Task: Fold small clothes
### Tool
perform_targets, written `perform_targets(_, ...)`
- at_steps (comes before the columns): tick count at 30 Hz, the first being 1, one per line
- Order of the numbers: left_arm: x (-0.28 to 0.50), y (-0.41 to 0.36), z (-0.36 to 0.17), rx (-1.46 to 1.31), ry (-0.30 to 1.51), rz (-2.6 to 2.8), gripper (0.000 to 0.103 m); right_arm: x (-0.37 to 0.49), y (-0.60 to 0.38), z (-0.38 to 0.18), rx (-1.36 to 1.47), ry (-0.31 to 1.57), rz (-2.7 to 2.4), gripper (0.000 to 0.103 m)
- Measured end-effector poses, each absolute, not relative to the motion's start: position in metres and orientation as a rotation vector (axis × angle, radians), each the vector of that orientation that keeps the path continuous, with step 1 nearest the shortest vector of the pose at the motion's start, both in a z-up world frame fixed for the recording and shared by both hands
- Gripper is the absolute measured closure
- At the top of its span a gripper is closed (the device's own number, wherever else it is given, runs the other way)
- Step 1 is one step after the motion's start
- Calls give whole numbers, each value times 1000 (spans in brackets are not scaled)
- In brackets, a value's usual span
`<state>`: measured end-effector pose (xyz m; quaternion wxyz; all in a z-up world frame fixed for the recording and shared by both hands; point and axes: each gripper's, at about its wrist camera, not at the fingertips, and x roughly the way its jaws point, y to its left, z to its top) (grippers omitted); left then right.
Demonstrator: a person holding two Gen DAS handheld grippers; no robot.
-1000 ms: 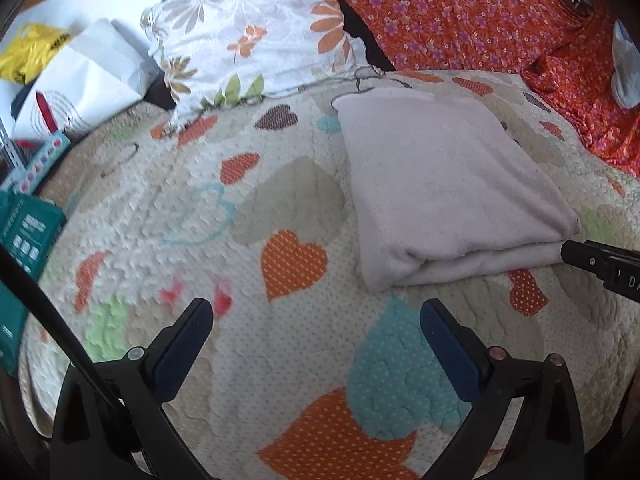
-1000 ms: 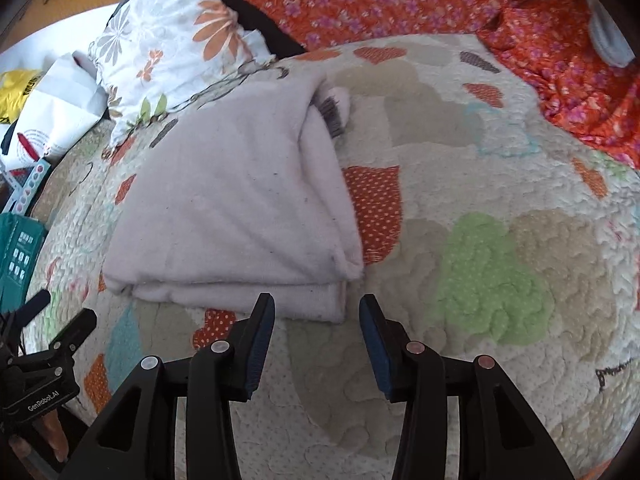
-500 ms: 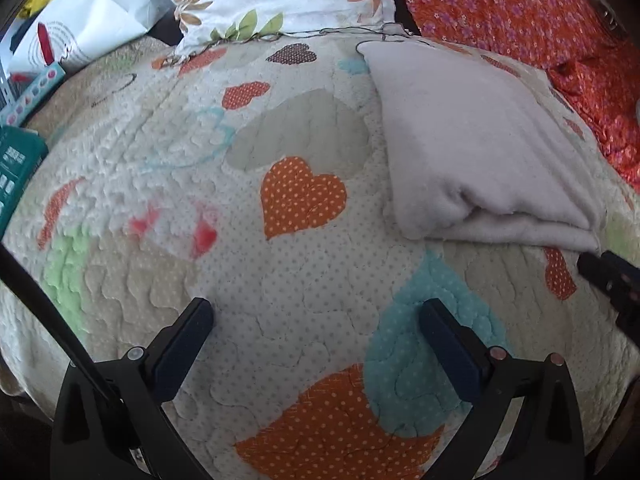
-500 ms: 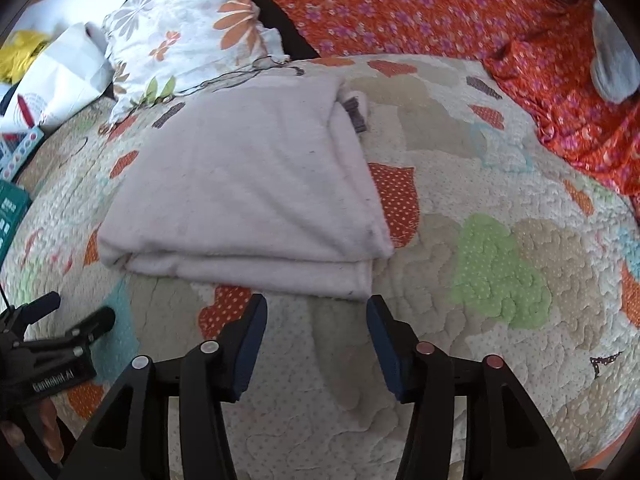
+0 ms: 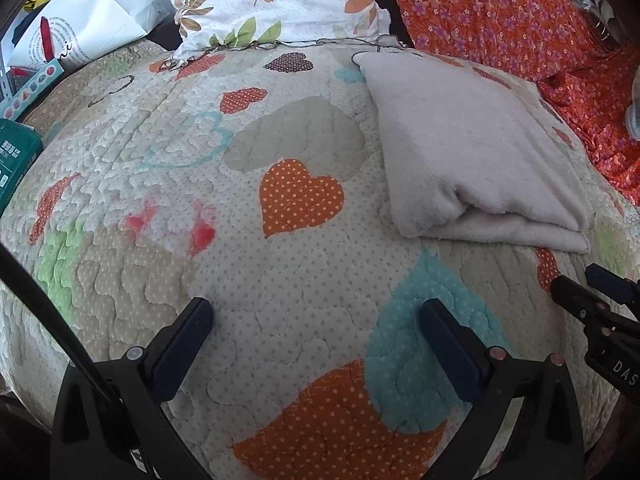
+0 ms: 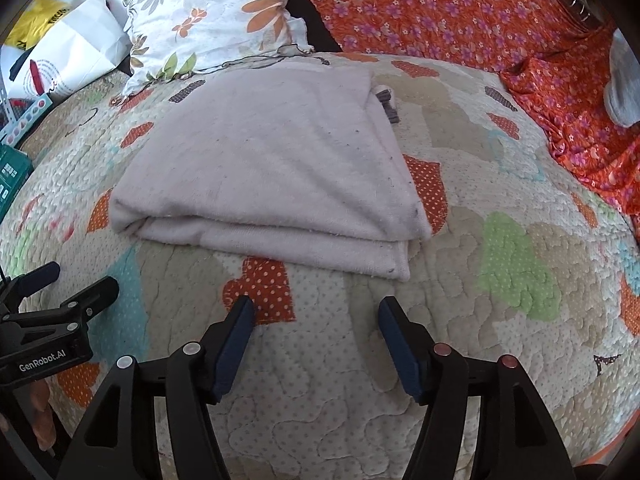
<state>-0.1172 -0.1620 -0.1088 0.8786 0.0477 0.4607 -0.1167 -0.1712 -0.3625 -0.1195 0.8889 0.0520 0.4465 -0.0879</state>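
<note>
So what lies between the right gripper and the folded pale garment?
Only bare quilt, with a red dotted heart patch, separates the right gripper from the folded garment; the right wrist view shows this.

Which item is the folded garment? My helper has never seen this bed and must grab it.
Start at the heart-patterned quilt covering the bed. Below the white floral pillow lies a pale pinkish-white fleecy garment, folded into a flat rectangle. It is the only plain, unpatterned cloth on the quilt.

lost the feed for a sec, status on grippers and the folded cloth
Left gripper open, empty. Right gripper opening, nothing between the fingers. Pale cloth lies folded on the heart quilt, clear of both. Nothing in the way.
</note>
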Motion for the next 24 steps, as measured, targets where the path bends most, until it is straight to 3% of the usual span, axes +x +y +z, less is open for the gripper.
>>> perform_targets(24, -136, -162, -77, 114, 852, -233, 0, -179, -355, -100, 59, 828, -212, 33)
